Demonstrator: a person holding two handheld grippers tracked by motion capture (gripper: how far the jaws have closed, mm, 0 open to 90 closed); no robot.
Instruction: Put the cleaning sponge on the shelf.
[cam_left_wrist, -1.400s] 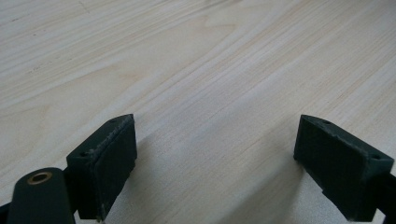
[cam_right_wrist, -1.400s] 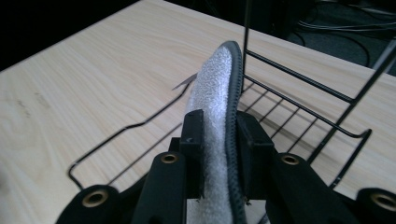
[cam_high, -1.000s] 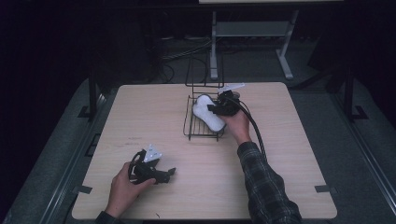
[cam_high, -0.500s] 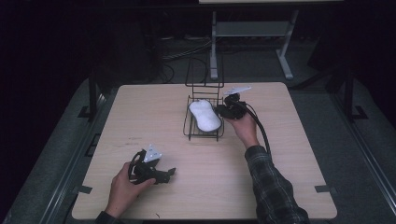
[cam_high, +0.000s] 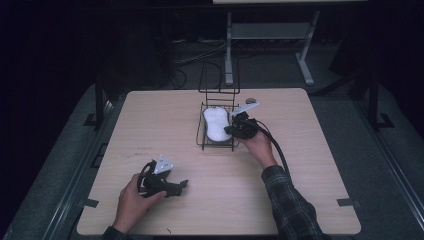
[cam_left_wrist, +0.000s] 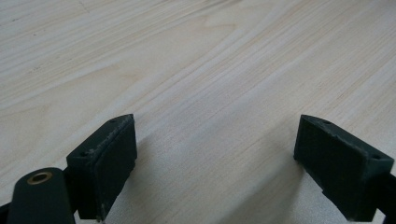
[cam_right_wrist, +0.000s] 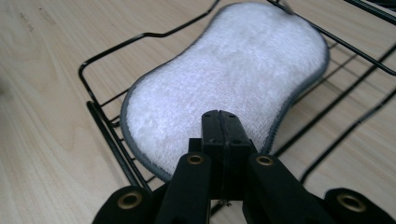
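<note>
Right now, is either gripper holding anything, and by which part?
Nothing is held. The right gripper is shut and empty beside the white sponge in the wire basket; the left gripper is open.

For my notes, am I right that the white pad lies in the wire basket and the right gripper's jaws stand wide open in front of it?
Not quite: the white pad does lie in the wire basket, but the right gripper has its jaws shut together, with nothing between them, as the right gripper view shows.
</note>
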